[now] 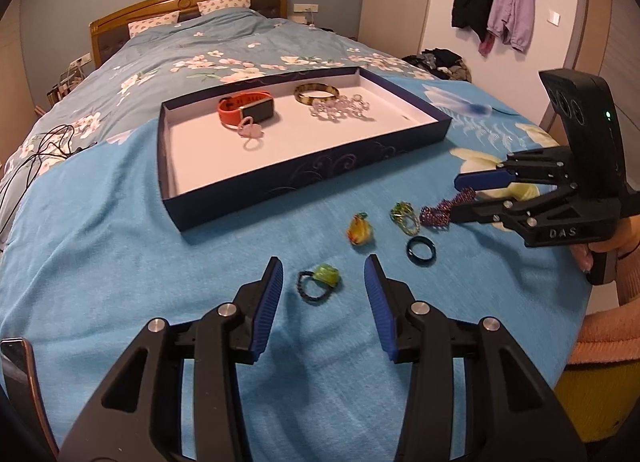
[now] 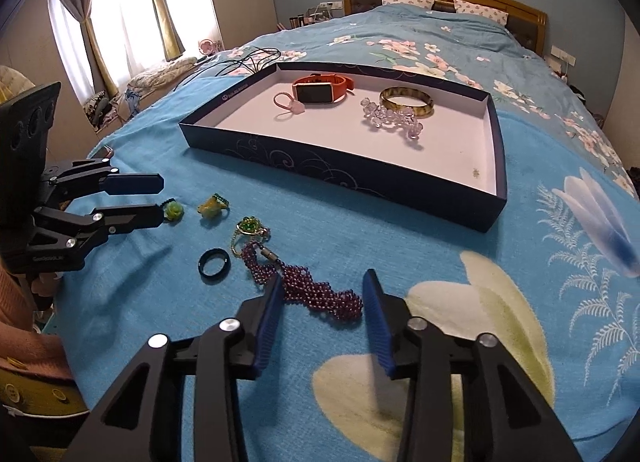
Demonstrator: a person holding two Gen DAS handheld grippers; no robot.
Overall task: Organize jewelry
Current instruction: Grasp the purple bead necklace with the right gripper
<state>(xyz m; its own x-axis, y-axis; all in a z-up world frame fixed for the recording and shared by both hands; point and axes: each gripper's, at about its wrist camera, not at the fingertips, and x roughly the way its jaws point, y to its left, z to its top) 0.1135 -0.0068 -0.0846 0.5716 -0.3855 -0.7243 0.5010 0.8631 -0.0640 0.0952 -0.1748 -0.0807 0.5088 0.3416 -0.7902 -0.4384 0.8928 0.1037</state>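
Left gripper (image 1: 323,280), jaws spread, straddles a green-flower ring (image 1: 320,280) on the blue blanket (image 1: 120,262) without touching it. Right gripper (image 2: 322,302), jaws apart, flanks the purple bead bracelet (image 2: 316,294); pad contact cannot be told. The tray (image 1: 280,181) beyond holds an orange watch (image 1: 244,109), bangle (image 1: 316,93) and crystal beads (image 1: 340,107).

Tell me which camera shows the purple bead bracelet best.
The right wrist view: the purple bead bracelet lies close and whole on the blue blanket, clasp visible, between the right tool's open fingers. In the left wrist view the bracelet is small, distant, and partly hidden behind that tool.
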